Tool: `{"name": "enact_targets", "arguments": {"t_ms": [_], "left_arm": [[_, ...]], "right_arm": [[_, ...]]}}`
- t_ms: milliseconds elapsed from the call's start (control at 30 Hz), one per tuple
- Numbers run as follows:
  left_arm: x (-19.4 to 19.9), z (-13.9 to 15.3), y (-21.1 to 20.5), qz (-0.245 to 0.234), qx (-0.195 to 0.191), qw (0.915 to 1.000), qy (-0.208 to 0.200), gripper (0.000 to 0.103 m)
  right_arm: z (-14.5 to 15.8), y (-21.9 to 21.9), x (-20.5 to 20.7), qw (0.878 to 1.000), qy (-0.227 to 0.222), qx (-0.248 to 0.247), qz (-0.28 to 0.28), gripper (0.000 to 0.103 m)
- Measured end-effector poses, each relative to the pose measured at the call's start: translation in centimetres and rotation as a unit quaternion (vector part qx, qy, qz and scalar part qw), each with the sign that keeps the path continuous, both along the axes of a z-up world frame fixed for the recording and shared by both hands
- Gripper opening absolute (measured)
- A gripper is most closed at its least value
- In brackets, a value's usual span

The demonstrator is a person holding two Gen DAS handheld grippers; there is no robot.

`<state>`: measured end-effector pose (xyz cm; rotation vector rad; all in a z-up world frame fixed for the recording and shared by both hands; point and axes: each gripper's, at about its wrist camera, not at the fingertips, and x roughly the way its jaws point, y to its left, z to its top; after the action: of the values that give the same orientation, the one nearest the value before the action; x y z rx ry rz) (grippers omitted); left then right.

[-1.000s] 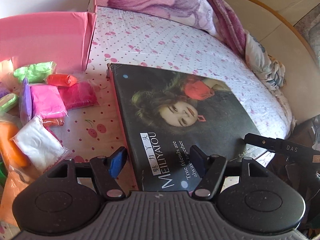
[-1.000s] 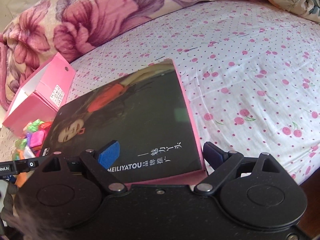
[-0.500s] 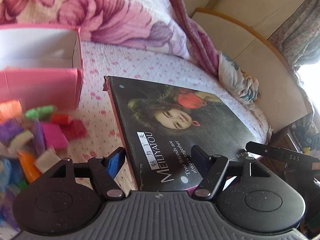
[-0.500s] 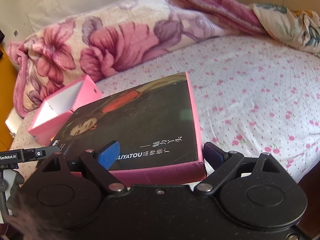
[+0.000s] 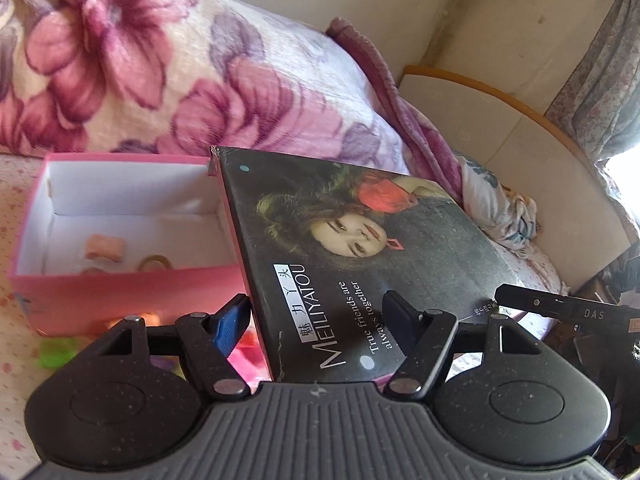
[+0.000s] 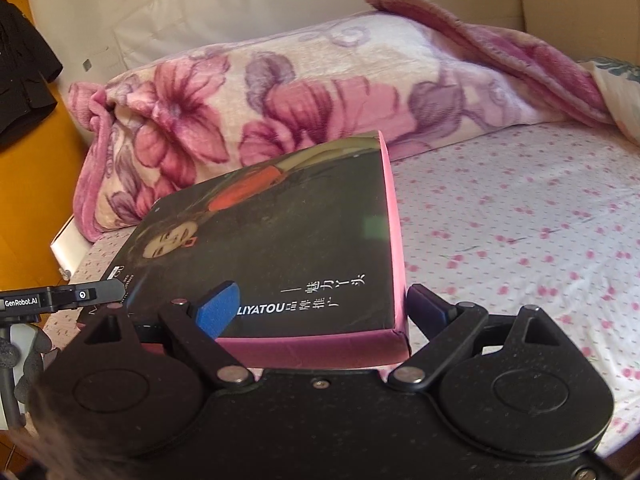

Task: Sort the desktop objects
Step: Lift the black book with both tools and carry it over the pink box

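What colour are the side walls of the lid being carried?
Pink, under a dark printed top; the lid's near wall shows best in the right wrist view.

One box lid, dark with a woman's portrait and pink sides. One open pink box, left of the lid in the left wrist view. Inside the box: one pale pink lump and one yellowish ring; a third small item beside them is too blurred to tell. Coloured packets in front of the box: number unclear. One flowered blanket behind the lid. Two grippers: left, right.
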<state>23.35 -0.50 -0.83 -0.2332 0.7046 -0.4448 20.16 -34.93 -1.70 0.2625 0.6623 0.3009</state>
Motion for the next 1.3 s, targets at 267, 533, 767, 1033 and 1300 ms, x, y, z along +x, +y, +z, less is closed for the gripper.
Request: {"name": "enact_targets", "arguments": {"t_ms": [267, 533, 767, 1033, 1300], "left_arm": [[1.8, -0.8, 6.0, 0.027, 0.007, 0.9996, 0.001, 0.071], [4.5, -1.5, 10.9, 0.041, 0.012, 0.9991, 0.0, 0.071], [7.4, -2.3, 14.5, 0.056, 0.016, 0.9983, 0.002, 0.071], [10.0, -3.8, 18.0, 0.065, 0.011, 0.9978, 0.009, 0.073], [11.6, -5.9, 19.4, 0.073, -0.005, 0.9971, 0.021, 0.073]], "right_arm": [[-1.1, 5.6, 3.8, 0.999, 0.005, 0.003, 0.037, 0.093], [-2.0, 10.1, 7.6, 0.998, 0.007, -0.001, 0.057, 0.092], [-2.8, 14.0, 10.9, 0.997, 0.01, -0.004, 0.075, 0.092], [-3.6, 18.1, 12.8, 0.996, 0.015, -0.005, 0.088, 0.092], [-4.4, 19.1, 15.0, 0.996, 0.019, -0.005, 0.084, 0.092]]}}
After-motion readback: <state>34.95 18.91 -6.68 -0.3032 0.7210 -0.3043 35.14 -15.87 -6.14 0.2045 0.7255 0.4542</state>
